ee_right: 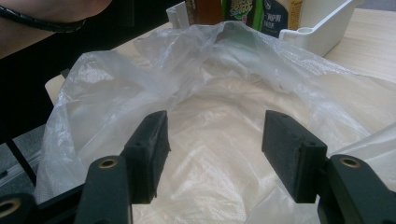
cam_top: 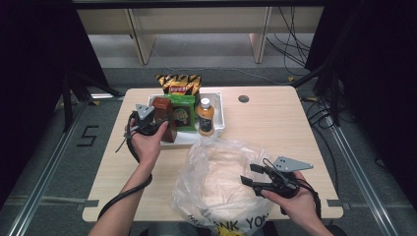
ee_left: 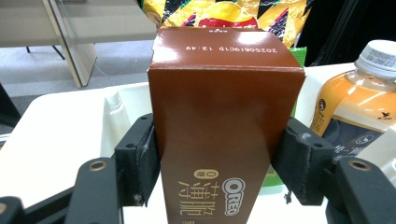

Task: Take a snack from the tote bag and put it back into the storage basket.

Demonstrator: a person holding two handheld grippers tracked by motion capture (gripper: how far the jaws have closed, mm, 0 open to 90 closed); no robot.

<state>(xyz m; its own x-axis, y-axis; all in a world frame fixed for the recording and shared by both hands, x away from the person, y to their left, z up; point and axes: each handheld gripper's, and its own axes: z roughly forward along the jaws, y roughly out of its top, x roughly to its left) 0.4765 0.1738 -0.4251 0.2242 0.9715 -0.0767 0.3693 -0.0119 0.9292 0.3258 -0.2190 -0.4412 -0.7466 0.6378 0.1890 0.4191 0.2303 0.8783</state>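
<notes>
Here we pinch one brown Oreo box [ee_left: 224,135] with our left gripper [ee_left: 219,163], centre frame, over the white tray [cam_top: 219,129]; one bottle [cam_top: 205,117], two snack bags; right gripper [ee_right: 212,154] spread over one plastic bag [ee_right: 224,93].

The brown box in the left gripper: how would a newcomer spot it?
Find the white tray at the table's far edge. At its left end, the left gripper clamps the brown box. It alone is plain brown cardboard, marked Oreo, unlike the green packet and orange bottle.
</notes>
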